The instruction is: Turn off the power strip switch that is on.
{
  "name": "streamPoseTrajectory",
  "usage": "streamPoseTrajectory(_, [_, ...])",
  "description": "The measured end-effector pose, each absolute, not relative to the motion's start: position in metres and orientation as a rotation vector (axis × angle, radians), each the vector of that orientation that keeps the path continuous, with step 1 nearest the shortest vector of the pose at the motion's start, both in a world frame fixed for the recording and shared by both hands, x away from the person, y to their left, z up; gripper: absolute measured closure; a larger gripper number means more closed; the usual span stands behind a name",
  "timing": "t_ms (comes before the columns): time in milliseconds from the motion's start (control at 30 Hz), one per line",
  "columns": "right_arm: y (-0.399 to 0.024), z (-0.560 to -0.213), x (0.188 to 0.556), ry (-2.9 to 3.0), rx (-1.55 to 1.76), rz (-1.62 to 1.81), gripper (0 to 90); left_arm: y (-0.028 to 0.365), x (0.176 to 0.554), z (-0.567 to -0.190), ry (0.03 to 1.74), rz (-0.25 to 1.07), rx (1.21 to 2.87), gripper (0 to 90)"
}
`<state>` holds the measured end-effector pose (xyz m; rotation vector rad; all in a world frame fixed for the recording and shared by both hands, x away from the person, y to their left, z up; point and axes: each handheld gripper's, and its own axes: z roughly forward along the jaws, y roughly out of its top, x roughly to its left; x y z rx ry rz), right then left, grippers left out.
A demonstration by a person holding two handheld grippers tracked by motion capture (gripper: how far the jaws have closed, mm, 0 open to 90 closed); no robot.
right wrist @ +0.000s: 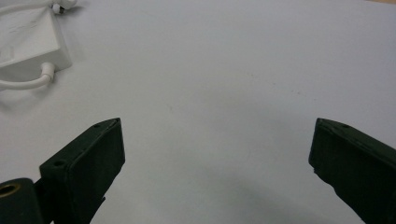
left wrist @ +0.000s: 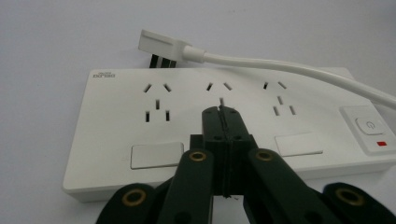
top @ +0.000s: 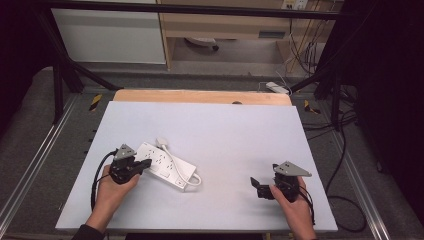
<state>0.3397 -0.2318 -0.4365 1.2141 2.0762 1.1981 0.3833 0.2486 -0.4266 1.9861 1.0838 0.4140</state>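
A white power strip (top: 162, 165) lies at an angle on the left half of the white table (top: 225, 135). Its cord (top: 175, 162) runs across its top to a white plug (top: 161, 142) resting at its far side. In the left gripper view the strip (left wrist: 140, 121) has three socket groups and a switch (left wrist: 370, 126) with a red mark, and the plug (left wrist: 161, 44) lies behind it. My left gripper (top: 145, 167) is shut with nothing between its jaws, tips (left wrist: 222, 113) over the strip's middle socket. My right gripper (top: 256, 187) stands open on bare table (right wrist: 219, 93), off to the right of the strip's corner (right wrist: 32, 42).
A wooden board edge (top: 200, 96) runs along the table's far side. Black frame posts and cables (top: 340, 150) flank the table on the right, and a shelf unit stands behind it on the floor.
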Motion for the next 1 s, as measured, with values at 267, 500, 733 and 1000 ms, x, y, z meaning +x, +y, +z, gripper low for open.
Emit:
streamPoseTrajectory(267, [-0.2318,-0.4365,0.3396,2.077,1.216,1.199,4.0,0.2471,0.3843,-0.4282,1.083,0.419,1.997,90.0])
streamPoseTrajectory(500, [-0.2318,-0.4364,0.3395,2.078,1.216,1.199,4.0,0.2462,0.3847,-0.4293,1.082,0.422,2.007,90.0])
streamPoseTrajectory(733, [-0.2319,-0.4365,0.3395,2.079,1.214,1.199,4.0,0.2462,0.385,-0.4302,1.085,0.422,2.009,90.0])
streamPoseTrajectory(1000, [-0.2318,-0.4365,0.3394,2.078,1.214,1.2,4.0,0.2451,0.3848,-0.4308,1.082,0.428,2.016,90.0])
